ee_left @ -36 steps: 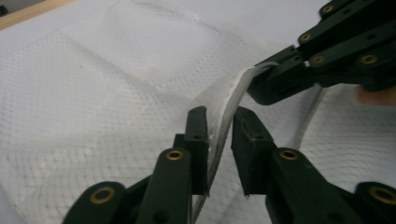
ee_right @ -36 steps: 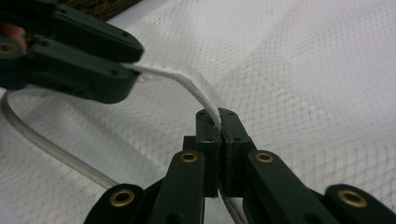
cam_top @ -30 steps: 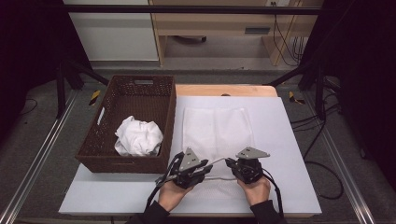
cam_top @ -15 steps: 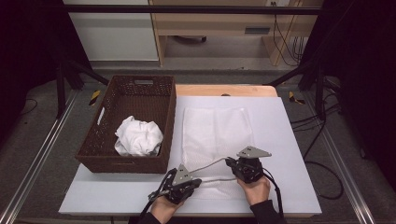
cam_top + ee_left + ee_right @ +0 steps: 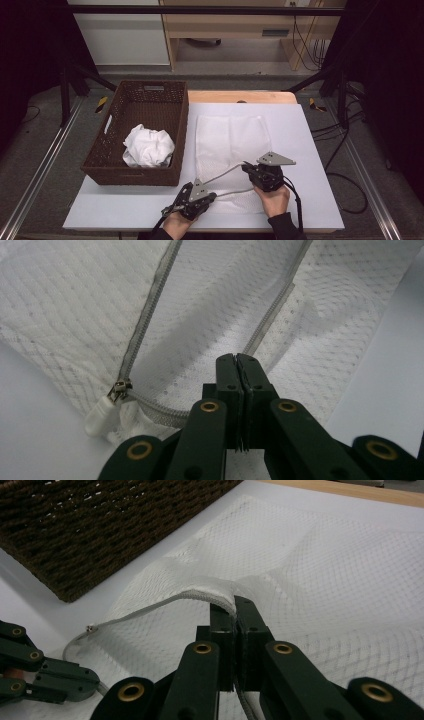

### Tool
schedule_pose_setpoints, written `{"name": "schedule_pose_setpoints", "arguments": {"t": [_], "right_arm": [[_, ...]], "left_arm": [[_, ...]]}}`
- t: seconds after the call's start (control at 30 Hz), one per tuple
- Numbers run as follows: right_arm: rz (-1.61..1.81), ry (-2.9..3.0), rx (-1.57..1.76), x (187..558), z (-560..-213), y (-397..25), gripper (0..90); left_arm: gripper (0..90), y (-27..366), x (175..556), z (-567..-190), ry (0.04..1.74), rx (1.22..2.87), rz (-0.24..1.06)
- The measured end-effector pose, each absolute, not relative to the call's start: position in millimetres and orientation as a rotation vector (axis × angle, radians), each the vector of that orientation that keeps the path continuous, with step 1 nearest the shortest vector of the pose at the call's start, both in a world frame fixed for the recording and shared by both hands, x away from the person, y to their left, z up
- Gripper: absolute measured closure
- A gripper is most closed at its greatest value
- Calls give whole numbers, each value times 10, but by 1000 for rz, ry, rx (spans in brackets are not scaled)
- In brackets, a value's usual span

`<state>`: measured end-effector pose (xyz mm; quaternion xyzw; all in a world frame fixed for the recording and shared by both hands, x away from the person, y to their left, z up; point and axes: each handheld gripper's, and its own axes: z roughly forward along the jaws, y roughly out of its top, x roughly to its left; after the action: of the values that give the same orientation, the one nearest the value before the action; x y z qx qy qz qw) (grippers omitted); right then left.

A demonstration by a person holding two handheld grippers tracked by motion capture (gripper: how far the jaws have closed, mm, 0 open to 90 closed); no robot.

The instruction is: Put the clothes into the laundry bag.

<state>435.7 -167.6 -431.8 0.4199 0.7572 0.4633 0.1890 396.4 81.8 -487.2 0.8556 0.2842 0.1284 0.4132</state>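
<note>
No brand, label or writing can be read on anything in these frames. In the high view a white mesh laundry bag (image 5: 232,150) lies flat at the centre of the white bench (image 5: 315,150), its near edge at the lower middle of the frame, where both tools work on it. The right hand-held gripper (image 5: 248,169) sits right of centre, low in the frame, with its jaws closed on the lifted zipper edge of the bag; the right gripper view shows that edge (image 5: 210,596) raised into a ridge between the jaws. The left hand-held gripper (image 5: 202,196) sits at the lower centre-left; compared with a second ago it has drawn back toward the bottom edge and tilted, while the right one has stayed put. The left gripper view shows its jaws pressed together over the mesh, though whether they pinch fabric I cannot tell; it also shows the open zipper tracks and the slider with its white pull tab (image 5: 102,412) at lower left. The woven brown basket (image 5: 172,97), left of the bag, holds a crumpled white cloth (image 5: 148,146).
</note>
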Motion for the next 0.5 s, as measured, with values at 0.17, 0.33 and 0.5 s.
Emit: {"name": "schedule_pose_setpoints", "arguments": {"t": [0.17,0.33,0.5], "right_arm": [[1324,2111,1181,4361,-4262,-1695,879],[1334,2095,1159,4367,-4214,-1675,879],[1338,2087,1158,4381,-4206,-1656,879]], "left_arm": [[862,802,3948,-4873,697,2161,341],[858,815,3965,-4874,708,2154,316],[857,808,3956,-4874,702,2157,329]]}}
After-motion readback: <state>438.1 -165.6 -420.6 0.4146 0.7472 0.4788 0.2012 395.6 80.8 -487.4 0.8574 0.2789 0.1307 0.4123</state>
